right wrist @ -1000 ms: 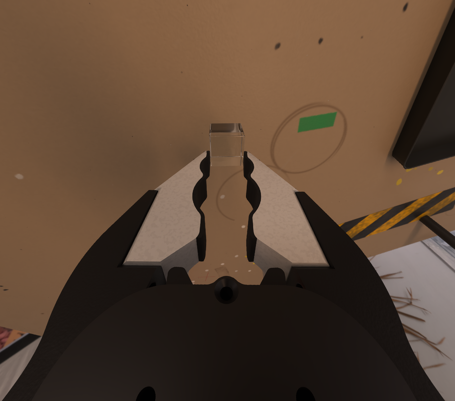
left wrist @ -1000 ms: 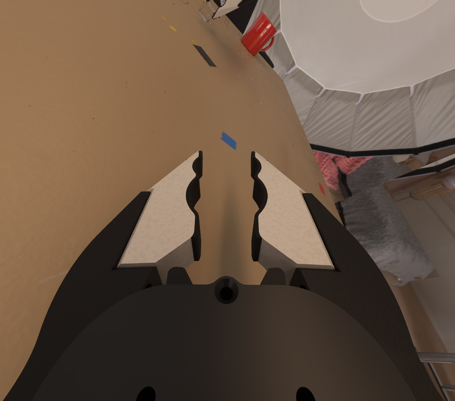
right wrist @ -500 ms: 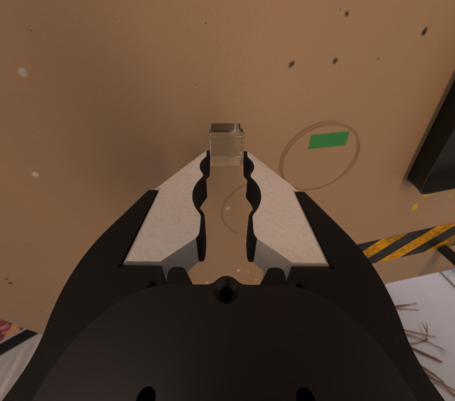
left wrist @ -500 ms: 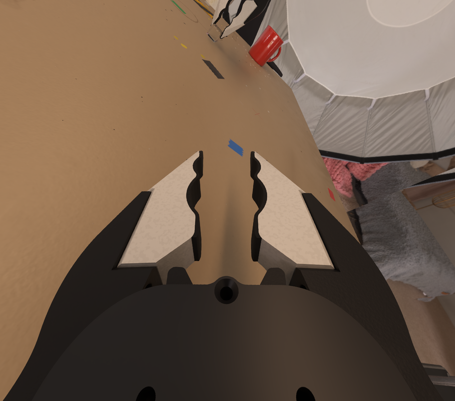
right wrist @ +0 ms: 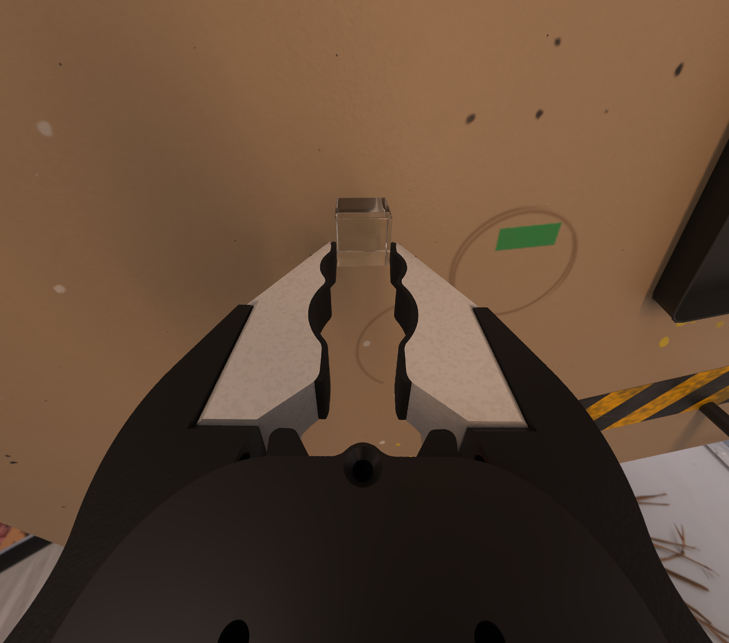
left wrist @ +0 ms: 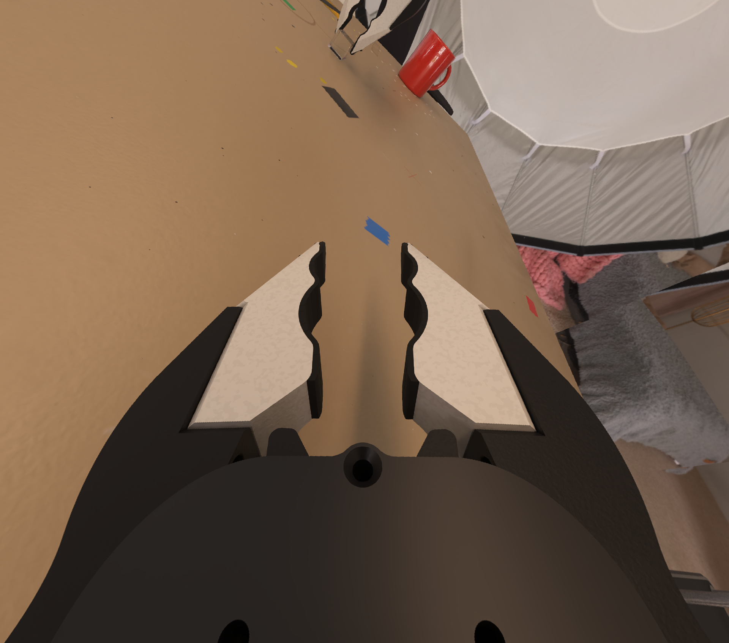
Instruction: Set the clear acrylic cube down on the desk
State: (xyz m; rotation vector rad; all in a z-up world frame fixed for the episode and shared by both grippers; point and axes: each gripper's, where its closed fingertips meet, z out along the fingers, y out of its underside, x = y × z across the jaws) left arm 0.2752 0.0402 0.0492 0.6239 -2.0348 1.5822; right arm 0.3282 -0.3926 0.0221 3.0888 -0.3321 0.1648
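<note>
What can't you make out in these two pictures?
- Right wrist view: whether the clear cube touches the desk; seen from above, its underside is hidden.
- Right wrist view: the dark object is cut off by the right edge.
- Left wrist view: the cube is too small and see-through.

You can't tell whether the cube touches the worktop; a black slab runs off the right edge.

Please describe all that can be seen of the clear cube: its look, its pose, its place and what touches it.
The clear acrylic cube is small, transparent and sharp-edged; the brown desk shows through it. It sits upright and square, pinched at the fingertips of the right gripper, left of a green mark. In the left wrist view its lower corner seems at the desk.
</note>
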